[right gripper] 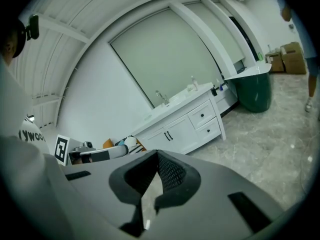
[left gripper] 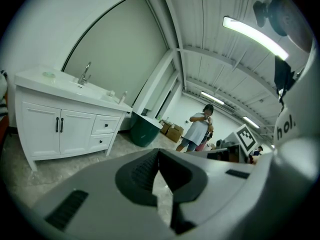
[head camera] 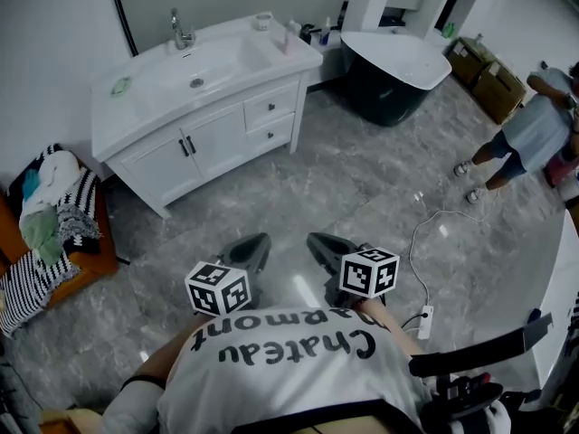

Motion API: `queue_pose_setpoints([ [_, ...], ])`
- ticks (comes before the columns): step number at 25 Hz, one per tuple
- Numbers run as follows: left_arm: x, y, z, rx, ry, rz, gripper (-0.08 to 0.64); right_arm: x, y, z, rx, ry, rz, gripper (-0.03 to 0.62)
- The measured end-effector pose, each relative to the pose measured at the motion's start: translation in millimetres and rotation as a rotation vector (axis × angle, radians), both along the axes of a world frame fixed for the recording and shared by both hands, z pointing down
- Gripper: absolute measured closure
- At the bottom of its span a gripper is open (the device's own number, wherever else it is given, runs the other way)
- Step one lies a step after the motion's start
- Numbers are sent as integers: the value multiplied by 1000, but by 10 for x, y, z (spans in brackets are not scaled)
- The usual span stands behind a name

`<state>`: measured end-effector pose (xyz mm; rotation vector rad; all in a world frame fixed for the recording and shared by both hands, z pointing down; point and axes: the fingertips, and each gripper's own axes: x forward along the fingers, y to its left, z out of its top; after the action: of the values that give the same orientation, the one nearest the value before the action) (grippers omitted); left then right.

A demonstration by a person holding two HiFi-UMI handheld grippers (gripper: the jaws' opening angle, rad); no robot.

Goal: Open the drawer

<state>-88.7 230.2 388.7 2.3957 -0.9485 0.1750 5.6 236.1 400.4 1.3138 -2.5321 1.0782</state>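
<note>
A white vanity (head camera: 145, 107) with a sink stands against the far wall. Its two drawers sit at its right end, the upper drawer (head camera: 271, 109) (left gripper: 105, 125) (right gripper: 202, 115) above the lower drawer (head camera: 270, 136) (left gripper: 101, 141) (right gripper: 209, 129). Both are pushed in, each with a small dark knob. My left gripper (head camera: 258, 240) (left gripper: 159, 156) and right gripper (head camera: 317, 240) (right gripper: 157, 156) hover side by side close to my body, well short of the vanity over the marble floor. Both are shut with nothing between their jaws.
A dark bathtub (head camera: 398, 70) stands right of the vanity, with cardboard boxes (head camera: 488, 75) beyond it. A person (head camera: 534, 134) stands at the far right. Clothes lie piled on an orange seat (head camera: 54, 215) at left. A white cable and power strip (head camera: 425, 319) lie on the floor at my right.
</note>
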Motion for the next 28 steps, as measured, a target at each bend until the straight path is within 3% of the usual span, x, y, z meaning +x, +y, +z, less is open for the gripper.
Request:
queue_pose_setpoints([
  [11,227,38,-23,14,23,34,551,136,-17,140,-56,17,-14,581],
  [19,284,-493,48,18,-17,-88,551,236,-536,163,-40,29,-113,581],
  [28,631,-1351,-95,49,-13,-245,551,635,-1590,-15,-1,66,-260,581],
])
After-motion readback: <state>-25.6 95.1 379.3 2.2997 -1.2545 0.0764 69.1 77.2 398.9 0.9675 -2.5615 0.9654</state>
